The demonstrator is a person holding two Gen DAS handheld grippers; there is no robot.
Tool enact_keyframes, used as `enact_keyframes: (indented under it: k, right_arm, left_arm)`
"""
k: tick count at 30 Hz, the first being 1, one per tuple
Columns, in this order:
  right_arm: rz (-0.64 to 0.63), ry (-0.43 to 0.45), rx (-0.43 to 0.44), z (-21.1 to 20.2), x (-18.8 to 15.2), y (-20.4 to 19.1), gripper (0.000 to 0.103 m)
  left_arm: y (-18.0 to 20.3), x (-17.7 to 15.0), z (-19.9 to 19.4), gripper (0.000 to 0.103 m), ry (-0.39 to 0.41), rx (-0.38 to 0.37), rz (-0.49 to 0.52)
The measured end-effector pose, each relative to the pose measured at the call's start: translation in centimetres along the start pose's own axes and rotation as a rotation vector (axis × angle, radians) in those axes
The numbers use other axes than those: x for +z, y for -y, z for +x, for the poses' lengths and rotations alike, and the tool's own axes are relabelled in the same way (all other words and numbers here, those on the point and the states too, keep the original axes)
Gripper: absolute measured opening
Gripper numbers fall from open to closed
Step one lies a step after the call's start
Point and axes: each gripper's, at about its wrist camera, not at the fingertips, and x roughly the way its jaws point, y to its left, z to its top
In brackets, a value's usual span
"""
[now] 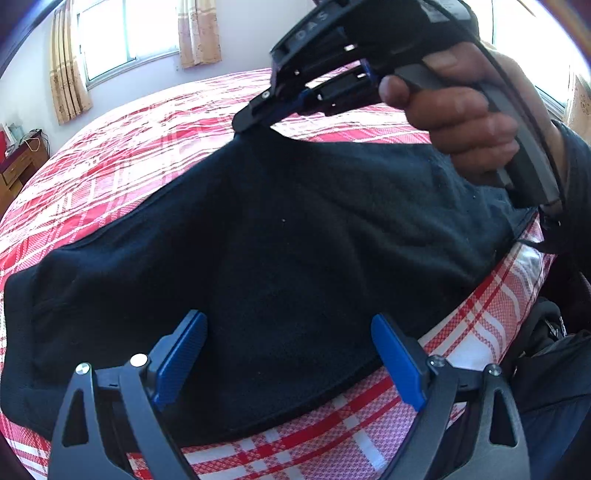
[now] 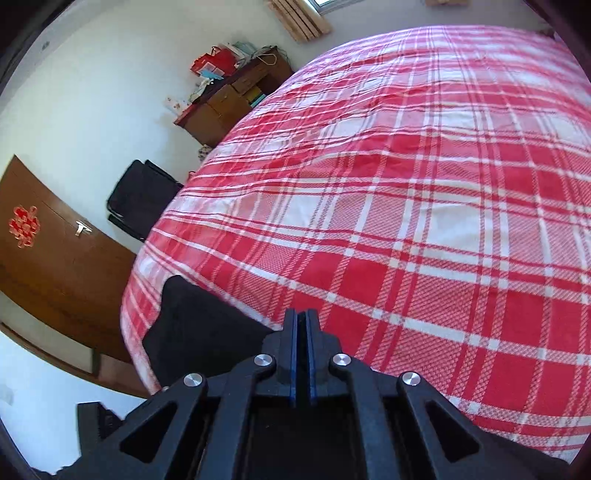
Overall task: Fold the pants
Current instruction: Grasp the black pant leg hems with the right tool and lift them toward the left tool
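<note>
Dark navy pants [image 1: 295,229] lie spread across the red plaid bed [image 1: 147,140]. My left gripper [image 1: 288,325] hangs open over the pants' near edge, its blue pads [image 1: 181,362] wide apart with only cloth below them. A person's hand [image 1: 461,122] holds my right gripper [image 1: 247,123], whose tips pinch the pants' far edge and pull it up into a peak. In the right wrist view that gripper [image 2: 302,317] is shut with a thin dark strip of cloth between the pads, and the pants [image 2: 199,332] trail off to its left.
The plaid bed cover [image 2: 406,184] stretches far beyond the pants. A wooden desk [image 2: 229,99] with clutter, a black chair [image 2: 140,195] and a brown door [image 2: 55,254] stand past the bed's left side. Curtained windows [image 1: 125,33] are on the far wall.
</note>
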Motion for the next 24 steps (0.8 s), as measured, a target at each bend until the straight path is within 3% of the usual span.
enact_keyframes:
  k: [5,12,18,21,23,24]
  right_arm:
    - [0.035,-0.050,-0.157,3.3,-0.2,3.0,0.000]
    - [0.063,0.009,-0.042,-0.6,0.1,4.3,0.001]
    - [-0.103,-0.034,-0.004,-4.2,-2.1,1.5,0.001]
    - [-0.171,-0.103,-0.069,-3.2,-4.2,0.9,0.003]
    - [-0.208,-0.155,-0.177,-1.6,-5.8,1.3,0.007]
    - [-0.231,-0.137,-0.185,-1.5,-6.2,1.2,0.007]
  left_arm:
    - [0.3,-0.1,0.0,0.094,-0.004,-0.003,0.010]
    - [0.3,0.1,-0.3,0.094,0.003,-0.010,-0.009]
    - [-0.6,0.4,-1.1,0.094,0.017,-0.019,-0.044]
    - [0.1,0.1,-0.4,0.094,-0.011,0.012,-0.006]
    - [0.5,0.0,-0.4,0.095,-0.011,0.030,0.018]
    - [0.6,0.0,-0.5,0.095,-0.013,0.028,0.014]
